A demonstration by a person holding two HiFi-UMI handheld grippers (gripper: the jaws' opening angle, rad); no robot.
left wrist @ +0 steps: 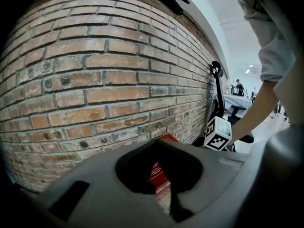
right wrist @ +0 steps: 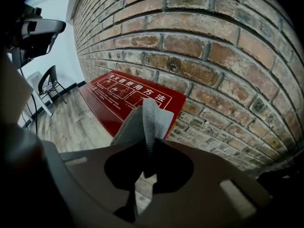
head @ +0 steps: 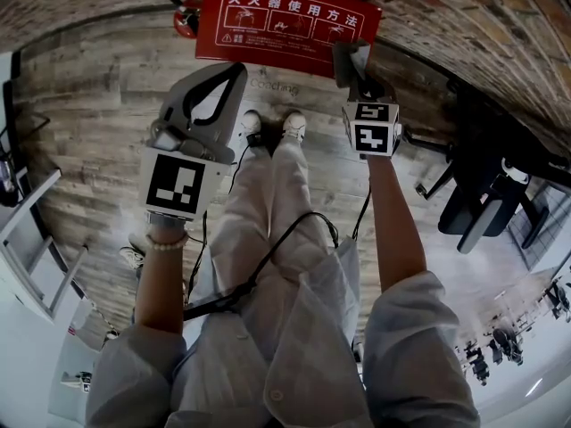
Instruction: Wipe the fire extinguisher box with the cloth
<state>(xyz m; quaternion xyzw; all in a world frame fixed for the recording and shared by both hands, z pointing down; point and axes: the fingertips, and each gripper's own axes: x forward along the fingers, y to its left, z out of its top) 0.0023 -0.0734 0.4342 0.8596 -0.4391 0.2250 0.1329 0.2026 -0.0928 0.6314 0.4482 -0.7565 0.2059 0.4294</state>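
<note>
The red fire extinguisher box (head: 287, 21), with white lettering on its lid, stands against the brick wall just ahead of my feet. My right gripper (head: 357, 77) hovers over the box's right end, shut on a grey cloth (head: 348, 59). In the right gripper view the cloth (right wrist: 148, 120) sticks up folded from between the jaws, in front of the box (right wrist: 118, 96). My left gripper (head: 234, 71) is held lower and left of it, jaws shut and empty, its tips near the box's front edge. In the left gripper view only a sliver of the box (left wrist: 166, 137) shows past that gripper (left wrist: 161, 177).
A brick wall (right wrist: 213, 56) runs behind the box and wood flooring (head: 98, 132) lies in front. A red extinguisher valve (head: 186, 16) lies left of the box. Black equipment (head: 482, 194) stands at the right, a white rack (head: 27, 239) at the left. Cables (head: 268, 257) hang by my legs.
</note>
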